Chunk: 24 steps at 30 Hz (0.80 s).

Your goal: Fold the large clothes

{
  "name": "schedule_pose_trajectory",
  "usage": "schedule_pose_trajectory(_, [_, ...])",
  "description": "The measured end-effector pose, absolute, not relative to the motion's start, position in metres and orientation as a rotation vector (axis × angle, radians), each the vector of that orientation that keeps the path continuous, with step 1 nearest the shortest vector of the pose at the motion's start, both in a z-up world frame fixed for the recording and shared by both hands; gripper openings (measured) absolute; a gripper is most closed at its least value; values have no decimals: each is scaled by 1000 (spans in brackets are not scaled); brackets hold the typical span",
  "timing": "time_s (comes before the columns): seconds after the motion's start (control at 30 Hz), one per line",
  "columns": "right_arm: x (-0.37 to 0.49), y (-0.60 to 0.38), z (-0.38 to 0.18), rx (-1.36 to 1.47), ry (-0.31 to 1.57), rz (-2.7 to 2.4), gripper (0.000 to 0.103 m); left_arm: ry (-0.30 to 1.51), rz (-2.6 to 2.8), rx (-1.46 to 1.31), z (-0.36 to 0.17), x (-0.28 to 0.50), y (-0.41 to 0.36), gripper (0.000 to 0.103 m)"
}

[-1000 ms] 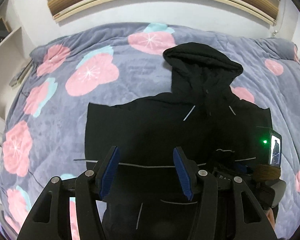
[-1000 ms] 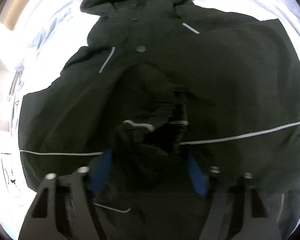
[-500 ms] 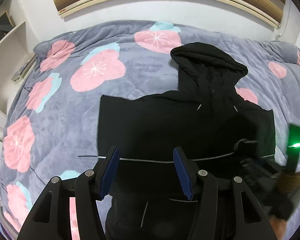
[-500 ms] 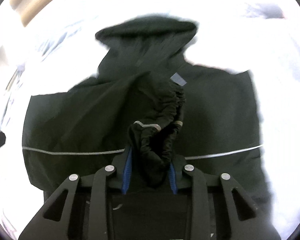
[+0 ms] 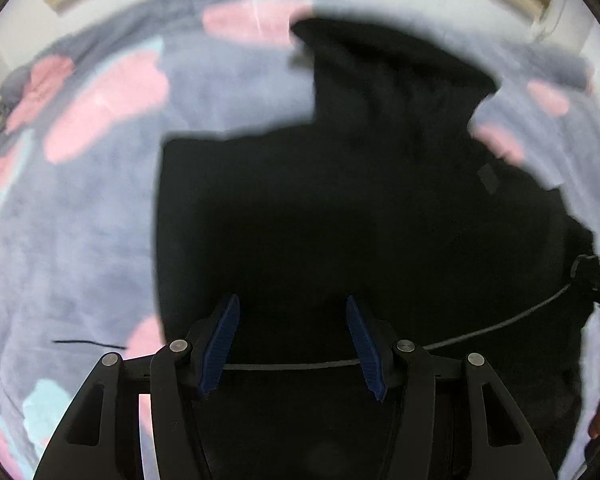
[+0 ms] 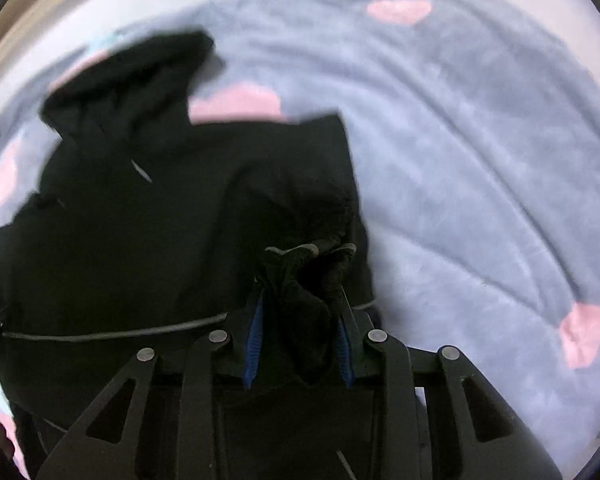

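Fingers of the right gripper (image 6: 300, 334) pinch the bunched sleeve cuff (image 6: 300, 276) of the black hooded jacket (image 5: 340, 208), which lies on the flowered blanket (image 5: 80, 220); the left gripper (image 5: 292, 344) hangs half-open over its body, empty. Through the blur, the grip looks shallow: the elastic cuff could slip out, or dragging could rumple the flat body.

Both views motion-blurred, dim; fisheye edges dark, curved.

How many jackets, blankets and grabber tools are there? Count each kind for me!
Black hooded jacket: 1
Grey blanket with pink flowers: 1
Grabber tools: 2, the left gripper and the right gripper
Total: 4
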State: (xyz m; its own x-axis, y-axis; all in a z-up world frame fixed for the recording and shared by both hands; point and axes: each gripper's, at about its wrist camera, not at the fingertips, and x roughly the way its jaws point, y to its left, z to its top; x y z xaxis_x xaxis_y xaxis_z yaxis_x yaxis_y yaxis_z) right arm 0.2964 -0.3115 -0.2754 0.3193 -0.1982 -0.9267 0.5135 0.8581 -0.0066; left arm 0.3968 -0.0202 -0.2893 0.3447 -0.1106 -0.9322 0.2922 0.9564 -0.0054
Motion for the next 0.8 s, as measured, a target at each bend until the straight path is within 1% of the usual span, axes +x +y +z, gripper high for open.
schedule_pose_trajectory(0.03, [293,-310,-280,311,1166,-475,36,1187,-263,192,-298,399,-22,59])
schedule_pose_trajectory(0.1, [293,-312,-288,316,1170,-477,36,1169,-268,220,-309,405,-26,62])
schedule_pose_trajectory(0.17, [294,-316,-294,353,1173,-469,37,1175,-267,221,-313,410,-28,65])
schedule_pose_trajectory(0.27, [289,-322,-293,385,1179,-444,37,1173,-266,244,-315,414,-34,67])
schedule_pose_trajectory(0.3, [288,-323,-291,387,1187,-437,40,1175,-267,257,-314,414,-36,67])
schedule_pose_trajectory(0.33, [287,-325,-286,397,1191,-429,41,1179,-272,269,-310,414,-36,67])
schedule_pose_trajectory(0.4, [279,-327,-270,435,1170,-418,53,1185,-309,244,-296,413,-32,68])
schedule_pose_trajectory(0.47, [273,-325,-246,441,1110,-402,63,1183,-344,171,-279,414,-22,68])
schedule_pose_trajectory(0.5, [274,-322,-237,425,1090,-397,65,1172,-359,133,-269,414,-17,68])
schedule_pose_trajectory(0.57, [285,-309,-224,360,1071,-372,65,1140,-364,103,-254,413,-10,68])
schedule_pose_trajectory(0.67, [307,-289,-233,284,1106,-325,64,1144,-345,103,-254,418,-8,68])
schedule_pose_trajectory(0.8, [328,-276,-276,177,1218,-346,64,1257,-295,86,-304,431,-5,67])
